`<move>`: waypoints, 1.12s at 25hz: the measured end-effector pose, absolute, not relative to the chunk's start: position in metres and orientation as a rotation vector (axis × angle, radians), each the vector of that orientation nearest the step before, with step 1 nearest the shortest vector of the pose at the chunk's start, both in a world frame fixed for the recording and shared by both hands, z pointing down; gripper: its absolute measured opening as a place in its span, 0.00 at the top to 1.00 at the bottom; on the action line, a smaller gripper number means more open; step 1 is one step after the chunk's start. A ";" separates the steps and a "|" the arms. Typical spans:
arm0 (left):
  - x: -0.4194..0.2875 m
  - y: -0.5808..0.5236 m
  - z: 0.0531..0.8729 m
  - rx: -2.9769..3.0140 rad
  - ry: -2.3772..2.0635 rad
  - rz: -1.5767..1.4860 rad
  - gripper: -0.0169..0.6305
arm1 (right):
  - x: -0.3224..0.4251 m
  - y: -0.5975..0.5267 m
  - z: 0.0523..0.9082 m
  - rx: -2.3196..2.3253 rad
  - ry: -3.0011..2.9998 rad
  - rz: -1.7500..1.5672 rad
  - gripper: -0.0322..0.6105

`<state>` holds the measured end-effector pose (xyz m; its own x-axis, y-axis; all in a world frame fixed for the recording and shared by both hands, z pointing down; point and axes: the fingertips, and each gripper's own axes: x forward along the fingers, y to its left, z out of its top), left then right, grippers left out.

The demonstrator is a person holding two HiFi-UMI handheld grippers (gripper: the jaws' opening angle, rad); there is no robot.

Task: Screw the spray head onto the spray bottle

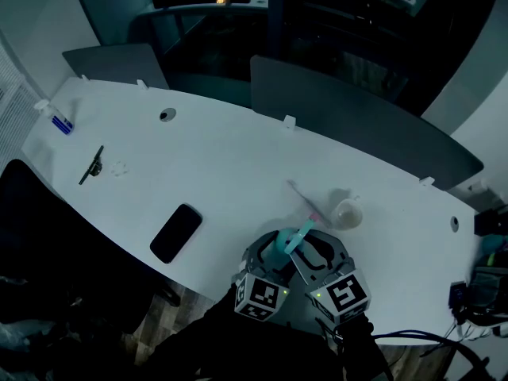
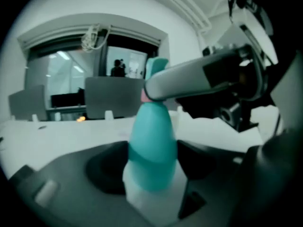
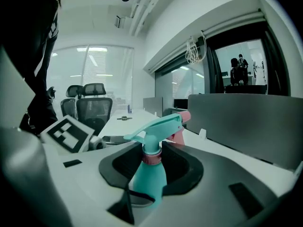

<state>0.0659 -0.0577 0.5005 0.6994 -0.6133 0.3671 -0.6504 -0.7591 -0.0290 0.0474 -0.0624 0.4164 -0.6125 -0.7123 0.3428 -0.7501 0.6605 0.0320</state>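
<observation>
Teal spray bottle [image 3: 149, 178] (any print illegible).

The spray bottle [image 3: 149, 176] is smooth teal plastic with a soft sheen, and its spray head [image 3: 156, 126] is the same moulded plastic. The table [image 1: 238, 165] top is white, smooth and matt. Near its front edge lies a smooth-faced black phone [image 1: 176, 232].

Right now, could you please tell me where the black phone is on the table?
In the head view, the black phone lies flat near the front edge of the table, on the person's left, a little left of the left gripper.
</observation>
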 end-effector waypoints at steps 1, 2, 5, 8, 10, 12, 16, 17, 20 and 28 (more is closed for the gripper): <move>0.065 -0.057 0.502 2.736 -1.178 0.544 0.47 | 0.047 -0.062 0.417 1.167 -2.550 0.161 0.74; 0.065 -0.056 0.503 2.697 -1.255 0.547 0.46 | 0.047 -0.061 0.417 1.169 -2.551 0.161 0.74; 0.067 -0.057 0.502 2.790 -1.120 0.555 0.45 | 0.052 -0.060 0.417 1.157 -2.566 0.180 0.74; 0.062 -0.058 0.498 2.924 -0.696 0.556 0.32 | 0.048 -0.057 0.418 1.107 -2.575 0.177 0.74; 0.067 -0.054 0.498 2.956 -0.446 0.576 0.45 | 0.049 -0.059 0.418 1.089 -2.579 0.161 0.74; 0.072 -0.053 0.497 2.965 -0.396 0.563 0.48 | 0.052 -0.060 0.418 1.094 -2.576 0.158 0.74; 0.071 -0.057 0.498 2.848 -0.864 0.510 0.48 | 0.053 -0.063 0.416 1.156 -2.553 0.149 0.74; 0.069 -0.057 0.499 2.787 -1.023 0.517 0.48 | 0.053 -0.063 0.416 1.164 -2.549 0.151 0.74; 0.068 -0.053 0.505 2.732 -1.234 0.601 0.47 | 0.051 -0.061 0.416 1.161 -2.558 0.159 0.74; 0.073 -0.055 0.500 2.960 -0.475 0.567 0.47 | 0.053 -0.062 0.417 1.096 -2.578 0.174 0.74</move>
